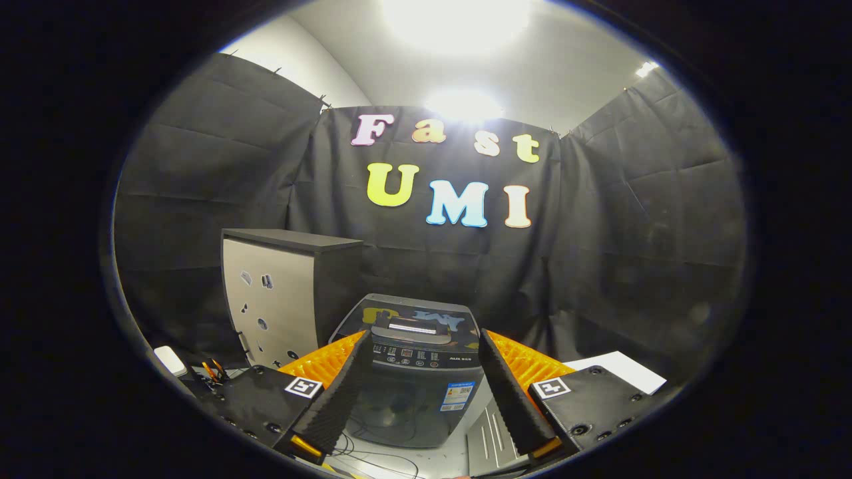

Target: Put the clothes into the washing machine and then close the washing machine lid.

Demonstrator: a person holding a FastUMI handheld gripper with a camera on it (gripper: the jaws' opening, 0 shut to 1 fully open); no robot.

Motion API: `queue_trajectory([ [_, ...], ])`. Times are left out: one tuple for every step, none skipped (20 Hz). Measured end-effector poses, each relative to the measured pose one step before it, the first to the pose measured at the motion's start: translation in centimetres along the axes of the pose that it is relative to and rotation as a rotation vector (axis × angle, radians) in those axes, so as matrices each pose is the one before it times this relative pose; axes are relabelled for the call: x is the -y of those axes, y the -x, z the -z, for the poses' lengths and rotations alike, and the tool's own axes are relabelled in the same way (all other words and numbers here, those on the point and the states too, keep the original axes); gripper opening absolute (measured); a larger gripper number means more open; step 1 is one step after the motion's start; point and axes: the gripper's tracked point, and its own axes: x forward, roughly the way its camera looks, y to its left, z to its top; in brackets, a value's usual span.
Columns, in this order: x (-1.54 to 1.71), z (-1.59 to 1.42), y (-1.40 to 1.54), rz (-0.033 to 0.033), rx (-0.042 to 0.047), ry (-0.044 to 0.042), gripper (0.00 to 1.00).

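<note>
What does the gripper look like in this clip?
The gripper has two long ribbed fingers splayed open, with the washer ahead between them. Each finger sits on a black block carrying a square black-and-white marker and round screw heads. Ridged orange parts show behind the fingers. Thin cables trail below.

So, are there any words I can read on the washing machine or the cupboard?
Control panel of the washing machine: small print, too blurred to read.
Sticker on its front: too small to read.
Cupboard: little dark shapes, no words.
The gripper fingers stand open, with the machine just beyond them.
</note>
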Motion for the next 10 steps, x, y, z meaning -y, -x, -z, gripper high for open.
queue_trajectory([
  [-0.221,-0.108,0.290,0.00875,-0.00063,-0.00537,0.99],
  [0.116,0.023,0.396,0.00808,-0.00158,0.00412,0.99],
  [0.088,0.035,0.278,0.01141,-0.00512,0.01640,0.99],
  [0.025,-0.040,0.102,0.00871,-0.00386,0.01093,0.99],
  [-0.196,-0.177,0.105,0.00206,-0.00209,-0.00010,0.99],
  [-0.067,-0.012,0.107,0.00438,-0.00198,-0.00450,0.99],
  [-0.026,-0.044,-0.042,0.00388,-0.00414,-0.00049,0.99],
  [0.062,0.027,-0.139,0.00553,-0.00261,0.00149,0.99],
  [0.014,-0.246,-0.107,0.00282,0.00161,-0.00569,0.99],
  [-0.018,-0.115,-0.060,0.00178,0.00182,-0.00732,0.99],
])
